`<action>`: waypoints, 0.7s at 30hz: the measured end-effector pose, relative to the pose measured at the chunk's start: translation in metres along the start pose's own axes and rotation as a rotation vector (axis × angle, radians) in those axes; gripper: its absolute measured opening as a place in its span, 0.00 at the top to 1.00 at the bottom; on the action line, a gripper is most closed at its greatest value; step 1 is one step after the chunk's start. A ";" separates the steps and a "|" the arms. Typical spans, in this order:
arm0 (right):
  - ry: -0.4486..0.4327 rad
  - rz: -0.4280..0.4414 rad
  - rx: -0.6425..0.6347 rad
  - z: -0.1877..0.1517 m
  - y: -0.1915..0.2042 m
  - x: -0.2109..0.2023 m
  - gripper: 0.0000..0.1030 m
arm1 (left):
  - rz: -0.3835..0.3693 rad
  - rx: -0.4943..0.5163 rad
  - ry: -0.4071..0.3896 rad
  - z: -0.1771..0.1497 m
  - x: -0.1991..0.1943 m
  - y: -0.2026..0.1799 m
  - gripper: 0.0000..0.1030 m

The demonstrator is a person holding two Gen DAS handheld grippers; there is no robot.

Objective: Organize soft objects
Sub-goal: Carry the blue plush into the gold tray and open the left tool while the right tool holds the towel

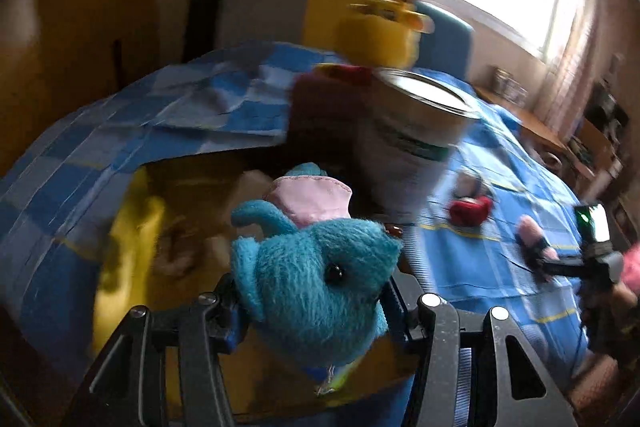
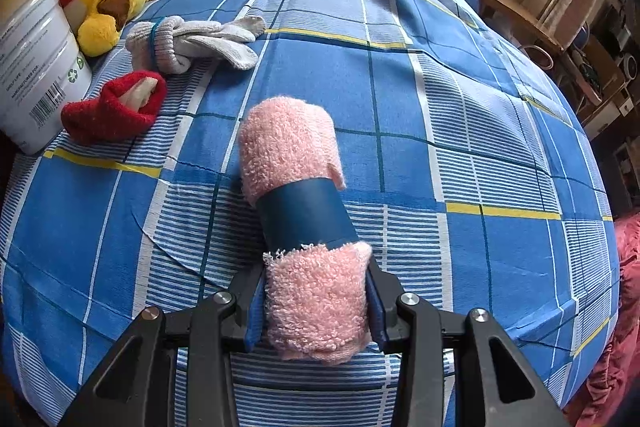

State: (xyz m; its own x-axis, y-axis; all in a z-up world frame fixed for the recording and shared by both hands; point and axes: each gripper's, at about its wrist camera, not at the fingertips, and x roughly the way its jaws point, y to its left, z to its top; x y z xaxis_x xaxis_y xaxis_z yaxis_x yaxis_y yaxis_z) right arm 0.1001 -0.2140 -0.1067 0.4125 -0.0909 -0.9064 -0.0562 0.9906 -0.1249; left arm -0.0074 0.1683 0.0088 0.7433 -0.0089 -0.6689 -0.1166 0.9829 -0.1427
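1. Elephant (image 1: 320, 291), left wrist view: clamped between the left gripper's (image 1: 316, 307) jaws, held above an open box (image 1: 136, 227) near the tin (image 1: 412, 131). Best carried fully over the box before letting go.
2. Towel (image 2: 296, 211), right wrist view: right gripper (image 2: 316, 303) clamped on its near end; roll lies forward along the bedspread (image 2: 460, 107).
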 end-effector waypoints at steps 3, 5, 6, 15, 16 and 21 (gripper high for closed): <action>-0.002 -0.007 -0.007 0.000 0.003 -0.001 0.60 | 0.035 -0.051 0.016 -0.003 -0.001 0.034 0.46; -0.002 -0.010 -0.010 0.000 0.004 -0.001 0.60 | 0.044 -0.086 0.038 -0.008 0.001 0.053 0.45; -0.002 -0.009 -0.011 0.000 0.004 -0.002 0.60 | 0.057 -0.102 0.056 -0.011 0.004 0.063 0.45; -0.003 -0.017 -0.016 0.000 0.006 -0.002 0.60 | 0.117 -0.099 0.144 -0.033 0.025 0.087 0.27; -0.003 -0.016 -0.015 0.000 0.006 -0.002 0.60 | 0.117 -0.094 0.138 -0.033 0.024 0.086 0.23; -0.003 -0.018 -0.016 0.000 0.006 -0.002 0.60 | 0.132 -0.048 0.091 -0.030 0.013 0.080 0.15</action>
State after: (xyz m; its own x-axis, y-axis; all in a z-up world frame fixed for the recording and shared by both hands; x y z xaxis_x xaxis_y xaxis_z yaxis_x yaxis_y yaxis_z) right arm 0.0988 -0.2076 -0.1058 0.4165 -0.1079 -0.9027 -0.0630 0.9871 -0.1471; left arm -0.0270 0.2417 -0.0335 0.6570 0.1007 -0.7472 -0.2420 0.9668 -0.0825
